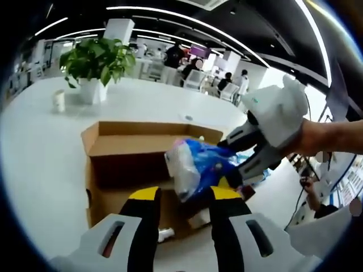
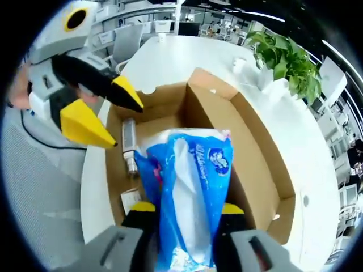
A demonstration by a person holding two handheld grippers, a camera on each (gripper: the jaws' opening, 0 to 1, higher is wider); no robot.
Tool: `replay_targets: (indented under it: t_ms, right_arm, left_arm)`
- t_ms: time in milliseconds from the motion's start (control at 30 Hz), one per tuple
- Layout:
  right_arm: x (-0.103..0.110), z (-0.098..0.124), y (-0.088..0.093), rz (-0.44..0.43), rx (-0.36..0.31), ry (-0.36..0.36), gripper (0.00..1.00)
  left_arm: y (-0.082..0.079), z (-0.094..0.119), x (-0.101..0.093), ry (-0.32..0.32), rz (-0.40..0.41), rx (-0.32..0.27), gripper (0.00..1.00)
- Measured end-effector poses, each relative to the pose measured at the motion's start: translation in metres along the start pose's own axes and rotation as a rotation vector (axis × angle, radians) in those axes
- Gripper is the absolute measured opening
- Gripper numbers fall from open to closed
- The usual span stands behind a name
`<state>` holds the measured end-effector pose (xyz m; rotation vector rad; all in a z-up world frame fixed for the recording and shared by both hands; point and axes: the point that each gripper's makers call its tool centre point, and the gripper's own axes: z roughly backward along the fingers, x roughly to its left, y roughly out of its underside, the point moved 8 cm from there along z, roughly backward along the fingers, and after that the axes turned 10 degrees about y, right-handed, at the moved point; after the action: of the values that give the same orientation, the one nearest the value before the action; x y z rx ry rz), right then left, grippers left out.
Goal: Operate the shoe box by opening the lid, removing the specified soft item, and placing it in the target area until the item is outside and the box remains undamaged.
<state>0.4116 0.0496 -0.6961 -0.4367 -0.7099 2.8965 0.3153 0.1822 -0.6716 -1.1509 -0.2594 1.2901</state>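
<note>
Table (image 1: 39, 153): spreading white and wide.
Plant (image 1: 96, 59): standing in a white pot.
Ceiling lights (image 1: 170, 17): glowing in long strips.
Chairs (image 2: 127, 39): waiting beyond.

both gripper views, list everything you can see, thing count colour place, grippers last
shoe box: 1, brown cardboard, open on the white table, lid flaps up
soft pack: 1, blue and white plastic, held above the open box
small items in box: at least 2, pale, on the box floor; what they are cannot be told
table: 1, white, under the box
potted plant: 1, green leaves in white pot, on the table beyond the box
cup: 1, white, on the table beside the plant
people: several, far background, seated
left gripper: 1, yellow-tipped black jaws, open, near the box
right gripper: 1, shut on the soft pack
</note>
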Motion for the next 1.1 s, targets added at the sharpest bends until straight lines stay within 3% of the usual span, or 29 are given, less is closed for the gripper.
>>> replay_targets:
  t_ms: [467,800,1100]
  right_arm:
    - [-0.008,0.031,-0.003,0.019,-0.032,0.047,0.32]
    - [-0.016,0.049,0.018,0.019,-0.014,0.080,0.32]
    - [-0.016,0.064,0.049,-0.011,0.012,0.103,0.32]
  left_arm:
    - [0.001,0.000,-0.002,0.003,-0.007,0.008,0.33]
    - [0.001,-0.001,-0.005,0.009,-0.022,0.017,0.33]
    - [0.004,-0.003,-0.007,0.013,-0.042,0.036,0.33]
